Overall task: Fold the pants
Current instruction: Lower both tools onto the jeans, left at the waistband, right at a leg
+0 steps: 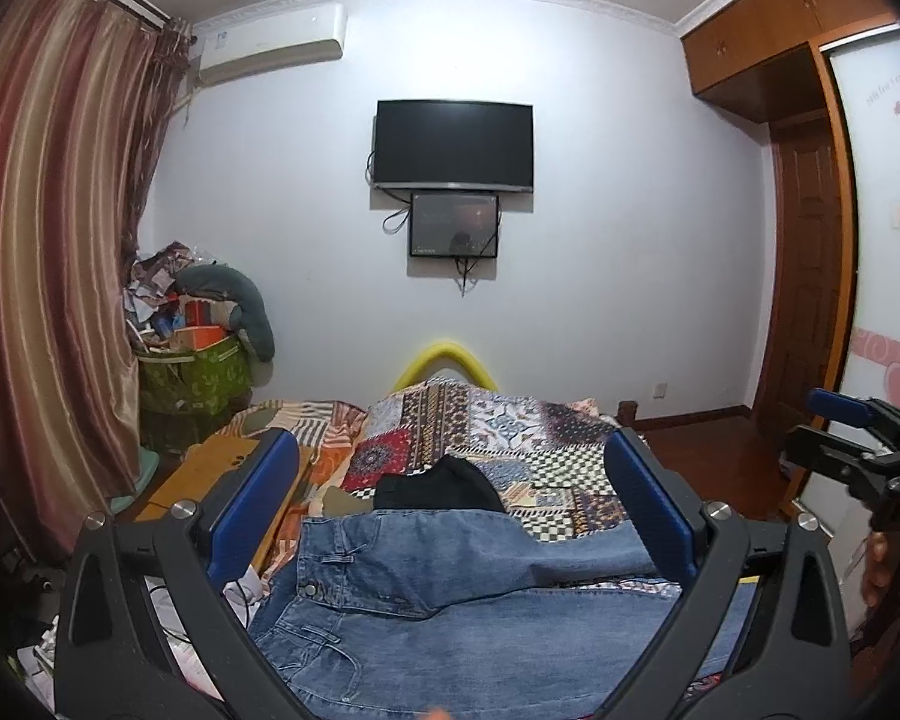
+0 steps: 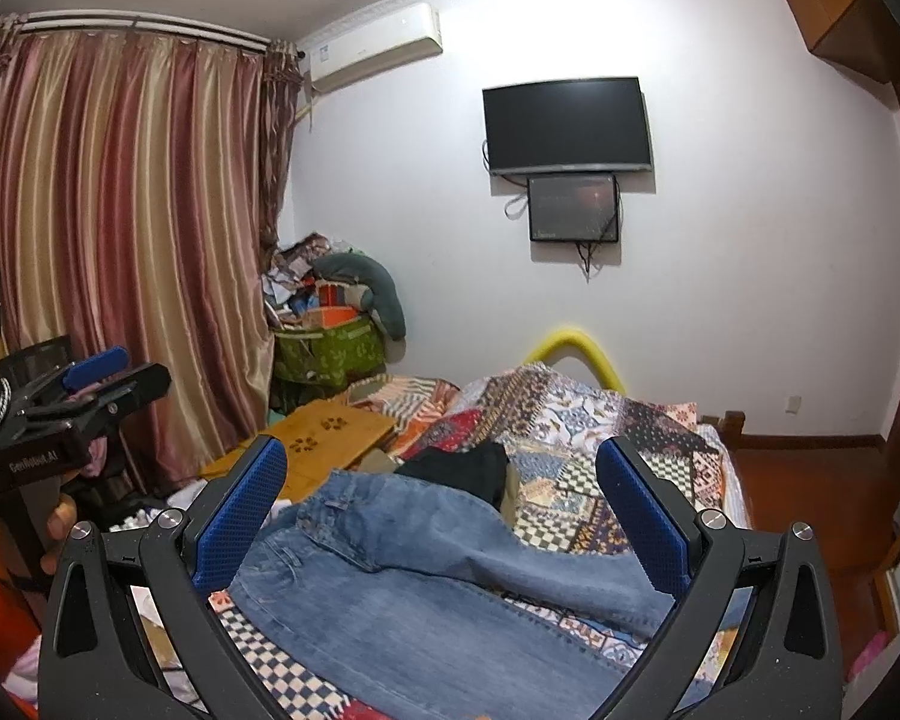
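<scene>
Faded blue denim jeans [image 2: 426,588] lie on a printed cotton patchwork bedspread [image 2: 600,432]; beside it, a matt wooden lap desk [image 2: 324,432]. Gripper pads [image 2: 240,510]: textured blue rubber.

the right gripper [image 2: 441,501] hangs over the bed with its blue-padded jaws spread wide and nothing between them. under it the blue jeans [image 2: 426,588] lie on the patchwork quilt [image 2: 576,420], one leg angled across toward the right. a black garment [image 2: 462,465] sits just past the waistband. off to the left the left gripper [image 2: 99,381] is held up in front of the striped curtain [image 2: 120,210].
</scene>
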`<action>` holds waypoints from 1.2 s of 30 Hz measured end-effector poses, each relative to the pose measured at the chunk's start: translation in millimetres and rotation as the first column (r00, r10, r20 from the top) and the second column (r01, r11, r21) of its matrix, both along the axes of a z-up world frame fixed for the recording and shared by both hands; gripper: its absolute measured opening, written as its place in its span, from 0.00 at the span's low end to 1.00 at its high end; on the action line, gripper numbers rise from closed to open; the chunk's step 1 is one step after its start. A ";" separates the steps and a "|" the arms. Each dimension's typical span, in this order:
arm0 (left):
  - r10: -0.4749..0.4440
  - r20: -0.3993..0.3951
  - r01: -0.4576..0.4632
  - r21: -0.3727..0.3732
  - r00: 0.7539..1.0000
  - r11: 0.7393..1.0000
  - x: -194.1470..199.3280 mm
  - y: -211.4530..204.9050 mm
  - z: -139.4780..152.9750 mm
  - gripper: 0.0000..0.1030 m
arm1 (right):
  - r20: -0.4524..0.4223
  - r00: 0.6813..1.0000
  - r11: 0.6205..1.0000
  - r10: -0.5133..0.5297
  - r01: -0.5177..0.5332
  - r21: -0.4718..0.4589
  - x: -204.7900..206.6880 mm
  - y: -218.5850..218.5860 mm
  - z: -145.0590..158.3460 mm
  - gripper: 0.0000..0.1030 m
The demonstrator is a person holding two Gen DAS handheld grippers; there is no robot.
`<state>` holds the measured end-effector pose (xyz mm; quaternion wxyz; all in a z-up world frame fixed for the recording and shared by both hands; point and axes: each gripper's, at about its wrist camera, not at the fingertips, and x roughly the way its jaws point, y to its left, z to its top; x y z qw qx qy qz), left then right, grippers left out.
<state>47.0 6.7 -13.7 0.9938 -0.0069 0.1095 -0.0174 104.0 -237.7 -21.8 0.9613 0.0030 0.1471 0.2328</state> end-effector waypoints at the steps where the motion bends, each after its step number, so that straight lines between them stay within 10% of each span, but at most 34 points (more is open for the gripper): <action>1: 0.010 -0.009 -0.010 0.000 1.000 1.000 7.0 4.3 -3.3 1.00 | -0.009 1.000 1.000 -0.005 0.005 -0.007 4.0 -2.2 -2.3 1.00; 12: 0.124 -0.180 -0.124 0.013 0.976 0.992 109.6 73.6 -47.6 1.00 | -0.095 0.976 0.979 -0.197 0.191 -0.076 60.4 -66.4 -37.7 1.00; 18: 0.193 -0.342 -0.202 0.008 0.920 0.979 180.8 120.8 -102.1 1.00 | -0.141 0.914 0.920 -0.381 0.359 -0.157 92.8 -106.1 -59.3 1.00; 36: 0.262 -0.609 -0.243 0.116 0.748 0.963 318.3 173.2 -260.4 0.88 | -0.487 0.582 0.743 -0.652 0.618 -0.256 160.7 -244.0 -184.6 0.97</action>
